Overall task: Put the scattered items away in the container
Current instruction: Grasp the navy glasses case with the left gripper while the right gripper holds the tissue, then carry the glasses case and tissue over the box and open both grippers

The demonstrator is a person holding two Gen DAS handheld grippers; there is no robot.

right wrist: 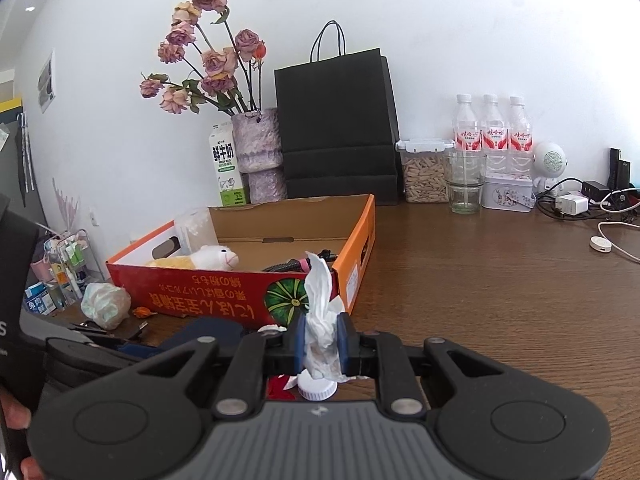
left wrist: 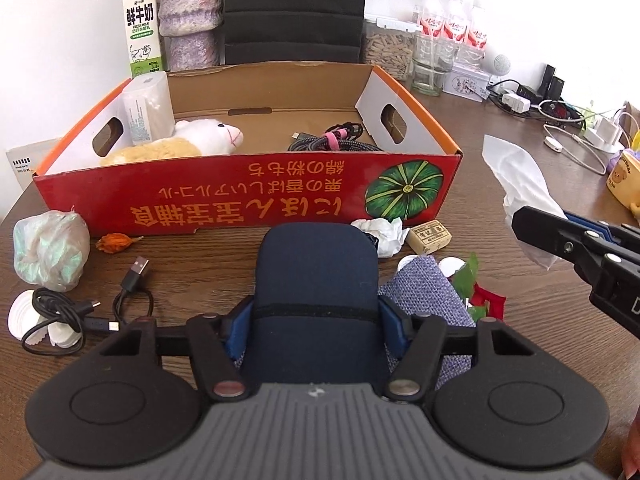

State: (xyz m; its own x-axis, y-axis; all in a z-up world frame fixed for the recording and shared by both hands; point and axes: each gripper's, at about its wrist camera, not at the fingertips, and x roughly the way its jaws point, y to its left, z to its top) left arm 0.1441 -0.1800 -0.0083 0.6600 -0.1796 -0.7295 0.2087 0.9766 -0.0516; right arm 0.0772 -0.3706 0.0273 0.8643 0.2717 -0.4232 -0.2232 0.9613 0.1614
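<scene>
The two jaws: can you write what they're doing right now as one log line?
left gripper: shut on navy pouch | right gripper: shut on white tissue | red box: holds plush toy, cables

On the wooden table (left wrist: 192, 256) the cardboard box (left wrist: 248, 196) lies at twelve o'clock from the left gripper (left wrist: 316, 320); in it a plush toy (left wrist: 192, 140) lies at ten o'clock beside a cotton swab tub (left wrist: 146, 106), a coiled cable (left wrist: 336, 140) at one o'clock; behind the box stand a milk carton (left wrist: 142, 26), a vase (left wrist: 190, 12) and a paper bag (left wrist: 294, 8), with water bottles (left wrist: 452, 20) at one o'clock; before the box, at nine to ten o'clock, lie a crumpled plastic bag (left wrist: 50, 250), a dried flower (left wrist: 116, 242) and a USB cable (left wrist: 132, 284); at one o'clock lie a crumpled tissue (left wrist: 384, 232) and a small soap box (left wrist: 430, 236); a pouch (left wrist: 316, 280) sits between the left gripper's fingers, over a woven cloth (left wrist: 428, 296); at three o'clock a tissue (right wrist: 322, 320) stands in the right gripper (right wrist: 322, 346).
</scene>
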